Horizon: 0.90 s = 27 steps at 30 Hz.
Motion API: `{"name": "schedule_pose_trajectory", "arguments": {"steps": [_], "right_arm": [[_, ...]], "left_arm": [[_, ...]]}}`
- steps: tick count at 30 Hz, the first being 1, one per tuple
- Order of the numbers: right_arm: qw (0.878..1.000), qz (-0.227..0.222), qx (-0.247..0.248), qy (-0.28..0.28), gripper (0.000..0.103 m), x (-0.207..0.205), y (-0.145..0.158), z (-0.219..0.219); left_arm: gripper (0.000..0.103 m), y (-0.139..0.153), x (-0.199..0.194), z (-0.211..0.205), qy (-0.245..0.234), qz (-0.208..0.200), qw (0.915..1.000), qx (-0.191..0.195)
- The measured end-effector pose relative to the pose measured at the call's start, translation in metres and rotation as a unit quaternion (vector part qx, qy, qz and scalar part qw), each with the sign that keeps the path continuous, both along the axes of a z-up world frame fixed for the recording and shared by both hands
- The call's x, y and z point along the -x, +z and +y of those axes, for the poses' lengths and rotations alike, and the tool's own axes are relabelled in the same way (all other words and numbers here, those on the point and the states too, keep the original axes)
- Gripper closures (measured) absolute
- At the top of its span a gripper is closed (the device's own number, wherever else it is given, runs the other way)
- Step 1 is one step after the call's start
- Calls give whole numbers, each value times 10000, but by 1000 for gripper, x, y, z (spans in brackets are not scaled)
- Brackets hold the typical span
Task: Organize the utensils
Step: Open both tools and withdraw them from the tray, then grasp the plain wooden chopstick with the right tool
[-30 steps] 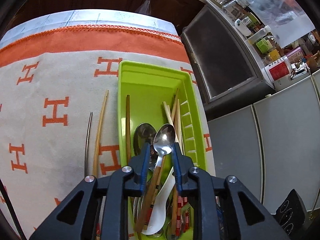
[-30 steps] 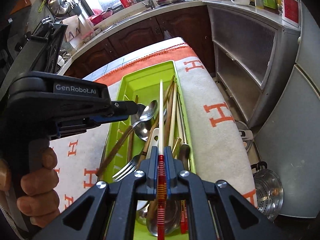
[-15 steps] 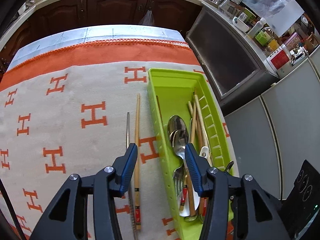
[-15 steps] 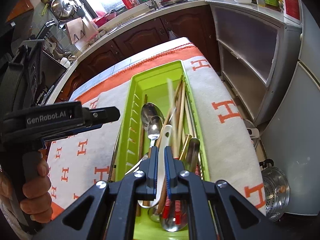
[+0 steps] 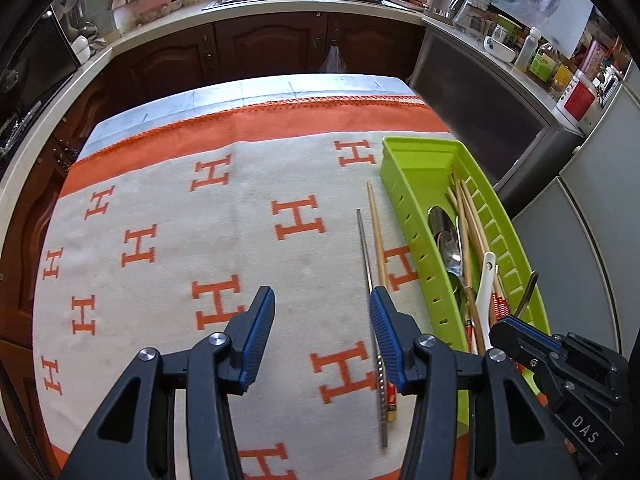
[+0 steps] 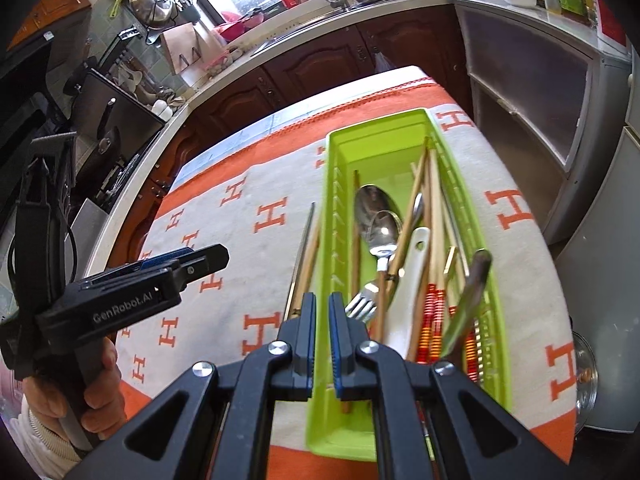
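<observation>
- Two views, left wrist first: a lime green tray point(image 5: 404, 200) lay on the counter's H-patterned cloth point(image 5: 168, 216), holding spoons point(image 5: 448, 240), wooden chopsticks point(image 5: 468, 216) and a white ladle spoon point(image 5: 485, 280).
- Just left of the tray, apart from it, lay a metal chopstick point(image 5: 366, 260) and a wooden chopstick point(image 5: 376, 224).
- Left tongs point(image 5: 322, 330) stood released, empty above the cloth.
- "DAS" showed on the right tongs' body point(image 5: 580, 412).
- Right wrist: the tray point(image 6: 490, 280) also held a fork point(image 6: 362, 306) and red-banded chopsticks point(image 6: 434, 316).
- Right tongs point(image 6: 321, 344) were clenched, nothing between them, over the tray's left wall.
- "GenRobot.AI" marked the left tongs point(image 6: 132, 304), held by a hand point(image 6: 100, 388).
</observation>
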State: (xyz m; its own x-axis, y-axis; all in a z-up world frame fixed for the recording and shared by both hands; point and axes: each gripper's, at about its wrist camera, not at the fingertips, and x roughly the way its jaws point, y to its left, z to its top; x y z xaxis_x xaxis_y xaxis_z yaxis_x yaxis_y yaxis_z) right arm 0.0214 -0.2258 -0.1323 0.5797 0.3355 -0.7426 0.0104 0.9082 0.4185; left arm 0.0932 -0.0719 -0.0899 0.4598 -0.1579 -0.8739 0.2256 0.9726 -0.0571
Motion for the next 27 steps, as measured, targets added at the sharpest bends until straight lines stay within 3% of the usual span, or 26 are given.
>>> {"name": "schedule_pose_trajectory", "arguments": {"steps": [4,11,17,27], "right_arm": [[9999,64,6,128,97,0,-1,15],[9991,331,84,270,97,-3,-9,41],[9974,662,170,214,97,-12,-21,57],[9907,1120,761,-129,97,-32,-39,81]], "left_arm": [[49,-2,9,14,100,-193,9996,-200],[48,-12,23,33,150,-434,9977,-494],[46,-21,27,53,260,-411,9981,-374],[46,-33,27,86,417,-327,9986,-56]]}}
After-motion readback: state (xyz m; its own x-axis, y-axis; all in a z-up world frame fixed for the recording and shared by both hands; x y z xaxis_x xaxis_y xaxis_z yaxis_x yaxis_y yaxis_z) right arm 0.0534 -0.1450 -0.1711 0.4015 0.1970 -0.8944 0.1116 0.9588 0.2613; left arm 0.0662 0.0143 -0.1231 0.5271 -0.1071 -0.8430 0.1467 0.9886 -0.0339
